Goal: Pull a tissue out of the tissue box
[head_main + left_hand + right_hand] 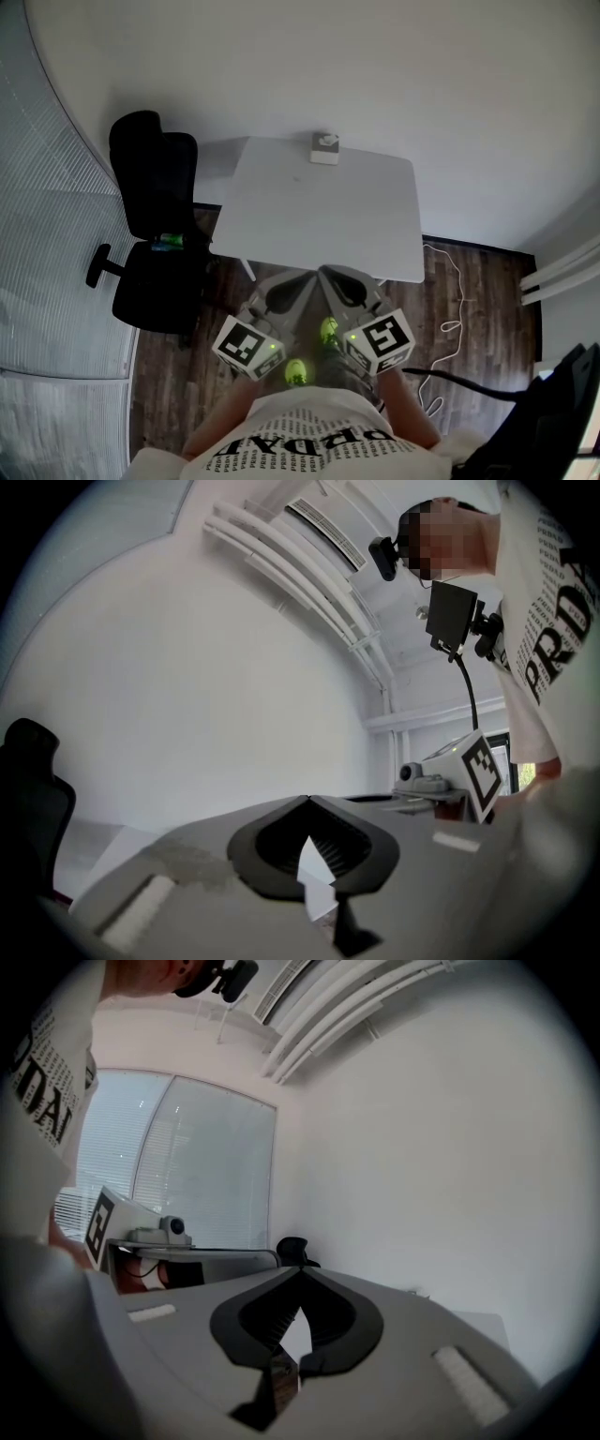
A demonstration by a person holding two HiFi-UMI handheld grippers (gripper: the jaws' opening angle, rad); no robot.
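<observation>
At 12 o'clock in head view: tissue box [324,148] on far edge of white counter [319,216], well apart from both grippers. Left gripper [302,276] and right gripper [324,272] side by side at 6, aimed at box. Likely approach stage, pull not yet begun.
Left gripper view: fingers [450,883] together, tips touching, nothing held.
Right gripper view: fingers [412,1354] likewise together, empty. One must open before pinching tissue.
</observation>
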